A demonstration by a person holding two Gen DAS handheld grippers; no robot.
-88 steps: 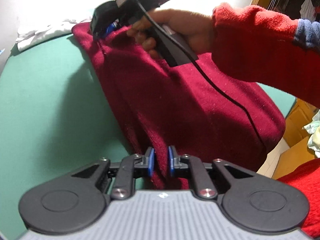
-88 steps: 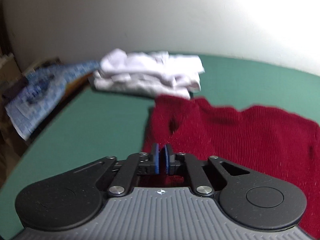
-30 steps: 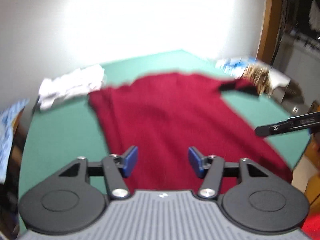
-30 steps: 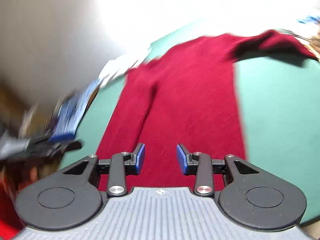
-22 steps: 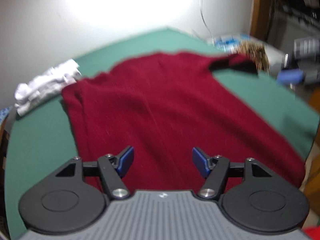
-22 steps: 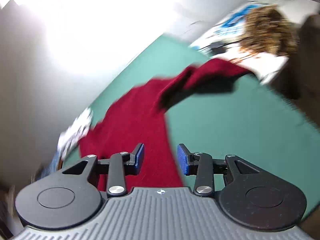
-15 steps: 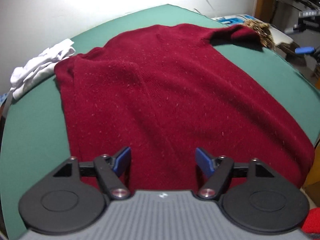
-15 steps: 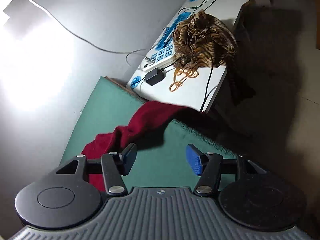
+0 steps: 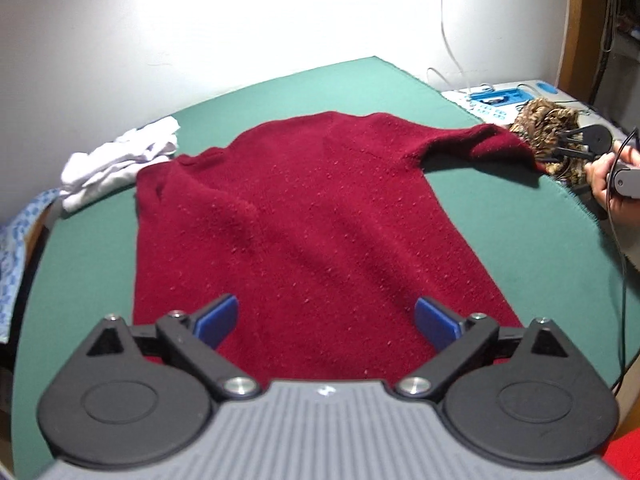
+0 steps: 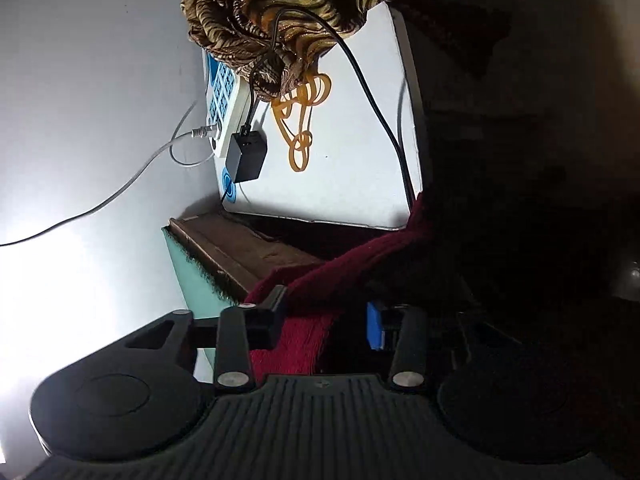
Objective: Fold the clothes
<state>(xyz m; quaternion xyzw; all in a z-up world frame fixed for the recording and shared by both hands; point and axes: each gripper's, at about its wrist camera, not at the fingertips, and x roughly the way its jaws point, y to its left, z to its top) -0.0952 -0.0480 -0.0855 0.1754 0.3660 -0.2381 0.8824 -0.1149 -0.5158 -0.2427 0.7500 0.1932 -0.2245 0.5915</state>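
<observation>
A dark red knit sweater [image 9: 312, 224] lies spread flat on the green table [image 9: 500, 216]. Its right sleeve [image 9: 480, 142] stretches out to the table's right edge. My left gripper [image 9: 326, 318] is open and empty, held above the sweater's hem near the front edge. My right gripper [image 10: 326, 322] is open at the table's right edge, and the end of the red sleeve [image 10: 304, 320] lies between its fingers. It also shows in the left wrist view [image 9: 580, 144], held by a hand at the sleeve's tip.
A pile of white clothes [image 9: 120, 158] lies at the table's back left. A blue patterned cloth [image 9: 24, 224] hangs off the left edge. A white side table [image 10: 352, 152] with a brown striped fabric [image 10: 280, 4], rubber bands and cables stands beyond the right edge.
Both grippers let go of the sweater and opened. The sweater now lies spread flat. My right gripper swung out to the table's right edge and now has the sleeve end between its fingers.
</observation>
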